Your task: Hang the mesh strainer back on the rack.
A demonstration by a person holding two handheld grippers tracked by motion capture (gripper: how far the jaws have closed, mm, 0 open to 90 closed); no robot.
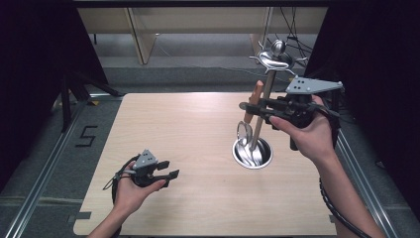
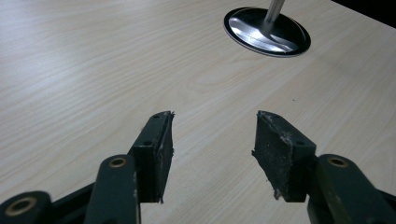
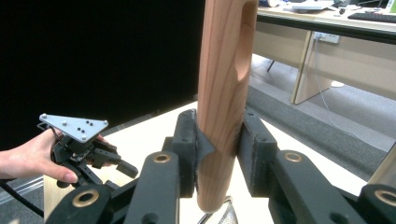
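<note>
A metal utensil stand (image 1: pixel 265 94) rises from a round shiny base (image 1: pixel 252 153) at the table's right middle, with hooked arms and a ball at its top (image 1: pixel 276 55). My right gripper (image 1: pixel 251 108) is shut on the wooden handle (image 1: pixel 255 97) of a utensil, held upright just left of the pole; its metal loop end (image 1: pixel 243 133) hangs above the base. In the right gripper view the pads clamp the handle (image 3: pixel 224 88) from both sides of my gripper (image 3: pixel 218 149). My left gripper (image 1: pixel 168 169) hovers open near the front left, nothing between its jaws (image 2: pixel 212 140), facing the base (image 2: pixel 266 32).
The pale wooden table (image 1: pixel 173 124) has bare room left of the stand. Dark curtains (image 1: pixel 34 59) flank both sides. Wooden desks (image 1: pixel 143 29) stand beyond the far edge. Metal floor rails (image 1: pixel 44 168) run along the left, and the right gripper's cable (image 1: pixel 337 208) trails down the right.
</note>
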